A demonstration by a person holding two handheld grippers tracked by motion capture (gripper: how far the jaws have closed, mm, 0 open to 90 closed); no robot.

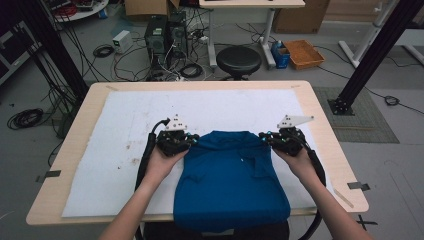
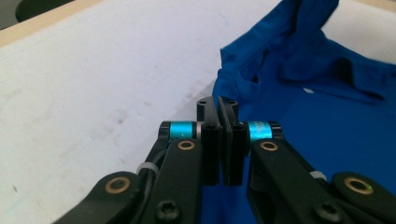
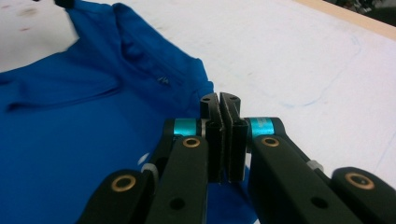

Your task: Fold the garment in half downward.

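Shirt (image 1: 230,180) lay at table's (image 1: 320,115) near edge, hem overhanging | I had left gripper (image 1: 192,140) and right gripper (image 1: 264,137) pinched shut on its far corners | folding barely begun, I judged.

The left hand-held gripper (image 1: 192,140) and the right hand-held gripper (image 1: 265,138) are black, chunky units, each topped by a grey three-cornered plate with small dark dots. A black cable trails from each back along the bare forearms; no sleeves show. In the gripper views the black jaws carry brass-coloured rivets, dark screws, a bright blue band either side, and a white cable tie
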